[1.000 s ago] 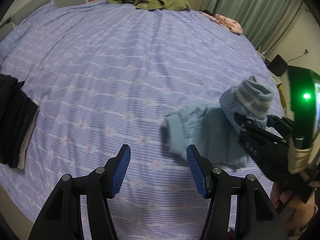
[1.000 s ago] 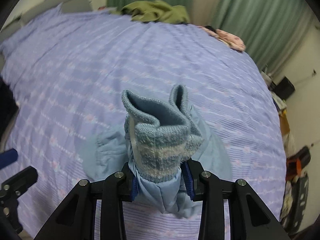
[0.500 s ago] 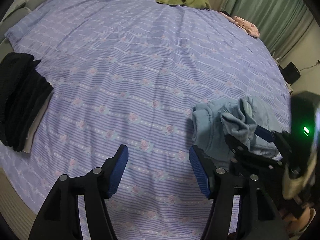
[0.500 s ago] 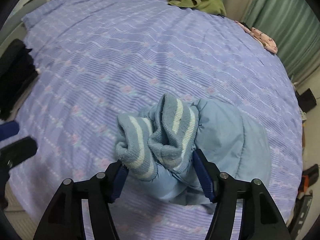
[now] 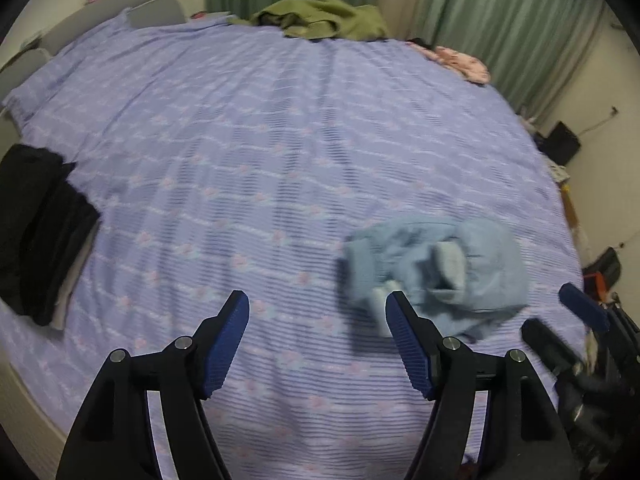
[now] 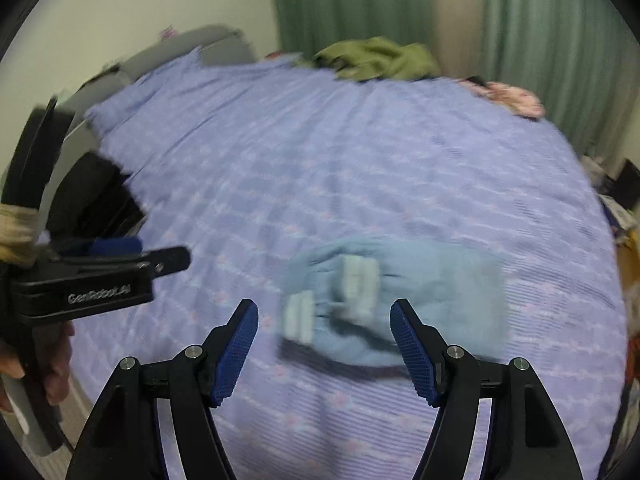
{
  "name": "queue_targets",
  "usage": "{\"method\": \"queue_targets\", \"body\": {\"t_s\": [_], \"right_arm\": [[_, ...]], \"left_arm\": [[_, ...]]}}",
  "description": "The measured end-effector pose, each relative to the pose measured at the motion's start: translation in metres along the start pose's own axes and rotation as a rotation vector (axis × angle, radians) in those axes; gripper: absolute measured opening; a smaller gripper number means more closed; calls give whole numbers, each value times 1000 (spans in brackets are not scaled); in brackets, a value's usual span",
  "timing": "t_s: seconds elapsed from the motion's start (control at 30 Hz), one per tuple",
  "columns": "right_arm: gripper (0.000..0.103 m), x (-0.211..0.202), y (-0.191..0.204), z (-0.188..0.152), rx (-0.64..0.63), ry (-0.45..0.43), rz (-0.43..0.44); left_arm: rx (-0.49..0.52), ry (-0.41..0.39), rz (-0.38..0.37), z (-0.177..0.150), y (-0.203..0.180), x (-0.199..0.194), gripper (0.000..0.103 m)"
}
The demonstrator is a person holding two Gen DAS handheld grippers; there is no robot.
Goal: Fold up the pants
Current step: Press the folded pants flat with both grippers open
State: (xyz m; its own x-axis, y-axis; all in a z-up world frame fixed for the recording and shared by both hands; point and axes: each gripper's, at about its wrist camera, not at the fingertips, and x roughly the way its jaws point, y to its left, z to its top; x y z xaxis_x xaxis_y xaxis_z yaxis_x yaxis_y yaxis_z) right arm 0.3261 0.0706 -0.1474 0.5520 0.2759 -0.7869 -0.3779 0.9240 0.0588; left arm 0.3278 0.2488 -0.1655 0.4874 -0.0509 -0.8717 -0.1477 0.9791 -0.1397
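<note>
Both my tongs are spread wide and hold nothing. My left tongs (image 5: 316, 340) hover over the bed (image 5: 248, 128) just to the left of the light blue pants (image 5: 480, 264), and my right tongs (image 6: 324, 344) hang right above them. The pants (image 6: 436, 292) lie in a crumpled heap on the lilac striped bedsheet (image 6: 320, 160), near the bed's front right edge, well apart from the black folded clothes (image 5: 36, 228) at the left edge and the olive garment (image 5: 320, 20) at the far side.

The pictures are smeared, so I may be wrong, but the paler striped bands on top (image 6: 360, 280) look like ribbed knit cuffs, bunched together over the rest of the cloth.

They seem small, light and quilted-soft: they will sag and fold wherever I lift, with no stiffness to help me. I judge the ribbed cuffs the best hold, thick and grippy for the blue pads. I would pinch one with each of my tongs, draw them apart and lay the legs flat before folding.
</note>
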Motion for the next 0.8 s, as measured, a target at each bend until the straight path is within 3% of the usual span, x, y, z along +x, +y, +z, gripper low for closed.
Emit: {"method": "queue_targets", "body": {"t_s": [0.2,0.43,0.6,0.8], "right_arm": [[76,-2,-84,-15,151,11,-118],[76,39,-171,-26,309,61,-159],[76,77,-200,-29,355,99,-131],[75,119,-202,-44,349,184,-69]], "left_arm": [[7,24,-145,-9,-45,27,70],[-151,160,-144,-16,-59,91,70],[-304,198,-178,-18,-50,115,75],[-346,194,-204,-16,-50,119,85]]}}
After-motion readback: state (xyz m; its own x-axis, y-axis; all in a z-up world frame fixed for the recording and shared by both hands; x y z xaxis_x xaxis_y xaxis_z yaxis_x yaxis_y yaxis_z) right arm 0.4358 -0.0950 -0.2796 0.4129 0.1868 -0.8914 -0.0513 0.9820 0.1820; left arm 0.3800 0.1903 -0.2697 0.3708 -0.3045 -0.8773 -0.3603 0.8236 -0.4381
